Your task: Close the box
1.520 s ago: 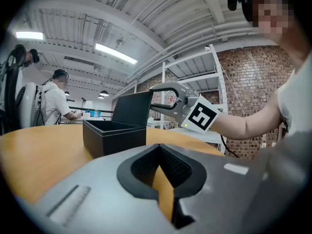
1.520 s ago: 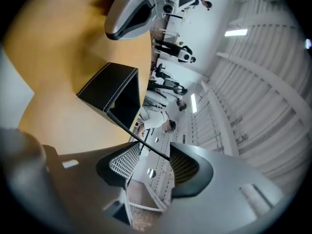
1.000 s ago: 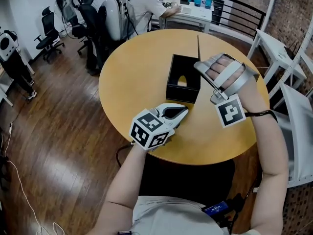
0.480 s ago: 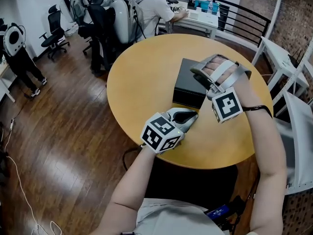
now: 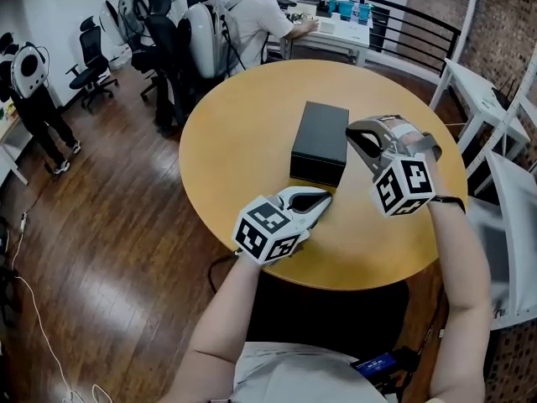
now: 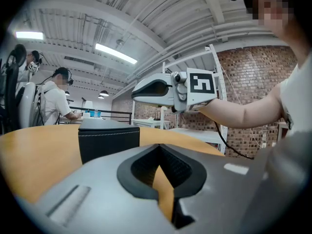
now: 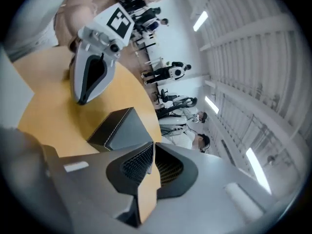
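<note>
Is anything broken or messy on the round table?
No, nothing stands out. The black rectangular box with white stitching sits flat on the round wooden table, with its lid down and even. Nothing is spilled or damaged.

A round bench (image 5: 235, 133) with a smooth tan wooden top stands on a dark, glossy plank floor (image 5: 109, 250). On the bench lies a black box (image 5: 320, 141), rectangular, its lid down flat, with pale stitching along the upper edge. It sits a little right of the middle, well in from the rim, its long side running away from the near edge.
</note>
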`<state>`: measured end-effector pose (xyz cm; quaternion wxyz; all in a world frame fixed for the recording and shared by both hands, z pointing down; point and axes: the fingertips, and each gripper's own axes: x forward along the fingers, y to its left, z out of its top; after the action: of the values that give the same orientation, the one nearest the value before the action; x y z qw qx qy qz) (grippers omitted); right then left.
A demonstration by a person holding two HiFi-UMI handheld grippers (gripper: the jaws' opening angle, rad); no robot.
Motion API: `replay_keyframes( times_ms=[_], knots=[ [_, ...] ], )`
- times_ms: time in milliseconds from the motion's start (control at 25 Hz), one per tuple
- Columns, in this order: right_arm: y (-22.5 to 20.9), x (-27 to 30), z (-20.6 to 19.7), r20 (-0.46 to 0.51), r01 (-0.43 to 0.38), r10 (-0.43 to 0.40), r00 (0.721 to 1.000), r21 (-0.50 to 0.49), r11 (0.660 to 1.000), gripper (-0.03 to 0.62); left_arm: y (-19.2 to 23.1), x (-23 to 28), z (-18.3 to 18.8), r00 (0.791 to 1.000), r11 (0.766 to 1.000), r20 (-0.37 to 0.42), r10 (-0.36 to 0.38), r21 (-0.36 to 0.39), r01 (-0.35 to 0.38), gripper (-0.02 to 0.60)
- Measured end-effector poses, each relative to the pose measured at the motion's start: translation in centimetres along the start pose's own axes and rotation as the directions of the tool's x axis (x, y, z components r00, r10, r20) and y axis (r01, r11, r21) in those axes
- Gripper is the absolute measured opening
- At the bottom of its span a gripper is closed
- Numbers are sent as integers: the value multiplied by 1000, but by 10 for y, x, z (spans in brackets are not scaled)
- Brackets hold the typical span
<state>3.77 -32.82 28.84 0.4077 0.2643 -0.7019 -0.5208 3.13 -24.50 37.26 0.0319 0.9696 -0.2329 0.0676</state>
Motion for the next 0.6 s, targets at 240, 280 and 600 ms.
replay_keyframes(
  times_ms=[240,280,600],
  knots=[
    [17,-35,-12,144,-90,15,989,529,844,12,-1,1,0,1000,1000,3,0,0,0,2],
    [21,-40,-15,180,-116,5,984,616,779,12,0,2,0,1000,1000,3,0,0,0,2],
    [70,-58,-22,364,-324,-109,925,906,274,0,1,0,1,1000,1000,5,10,-3,-10,2]
  ],
)
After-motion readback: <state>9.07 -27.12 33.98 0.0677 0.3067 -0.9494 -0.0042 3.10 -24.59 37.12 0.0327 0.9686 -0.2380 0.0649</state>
